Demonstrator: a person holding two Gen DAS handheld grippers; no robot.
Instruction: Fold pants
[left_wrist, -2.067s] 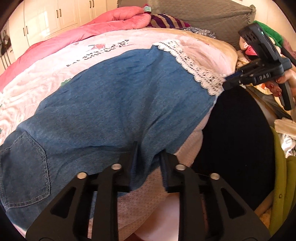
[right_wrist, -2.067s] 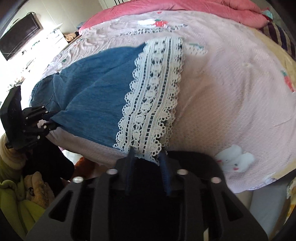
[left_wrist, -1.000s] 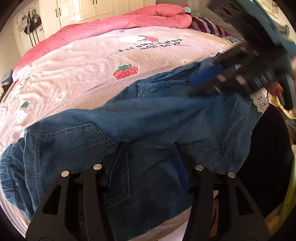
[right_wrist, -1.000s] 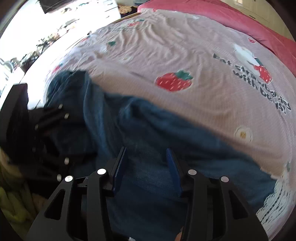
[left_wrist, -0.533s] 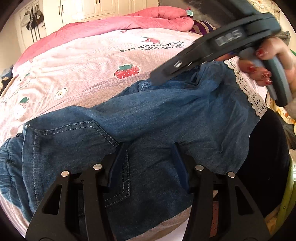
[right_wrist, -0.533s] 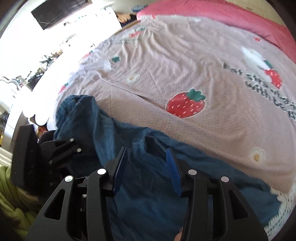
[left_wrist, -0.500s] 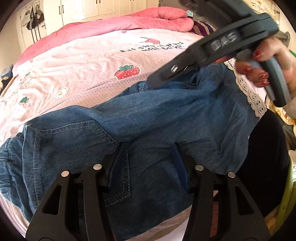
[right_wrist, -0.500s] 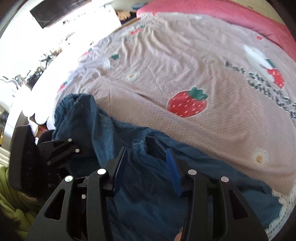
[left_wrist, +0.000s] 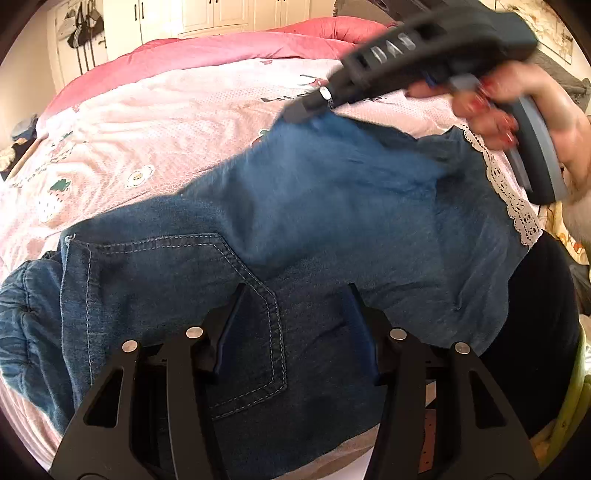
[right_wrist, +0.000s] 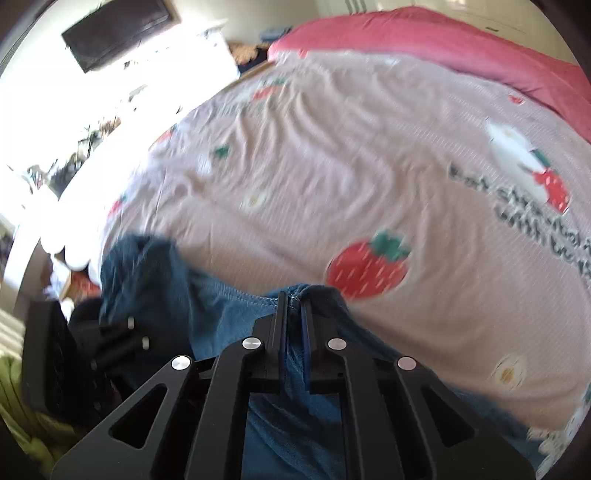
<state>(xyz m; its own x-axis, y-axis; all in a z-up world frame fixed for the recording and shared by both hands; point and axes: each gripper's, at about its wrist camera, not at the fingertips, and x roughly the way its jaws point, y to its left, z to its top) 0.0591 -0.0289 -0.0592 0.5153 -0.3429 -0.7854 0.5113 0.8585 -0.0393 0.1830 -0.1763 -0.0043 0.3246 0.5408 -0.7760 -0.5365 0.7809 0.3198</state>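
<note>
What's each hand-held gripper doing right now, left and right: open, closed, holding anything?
Left hand-held gripper: open, over the denim pants, gripping nothing.
Right hand-held gripper: closed on a bunched edge of the denim pants.

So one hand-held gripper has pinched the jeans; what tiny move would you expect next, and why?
Probably the right hand-held gripper, shut on a bunched denim edge of the jeans, draws that fold farther across the strawberry bedsheet. The left hand-held gripper is open over the back pocket, holding nothing.
</note>
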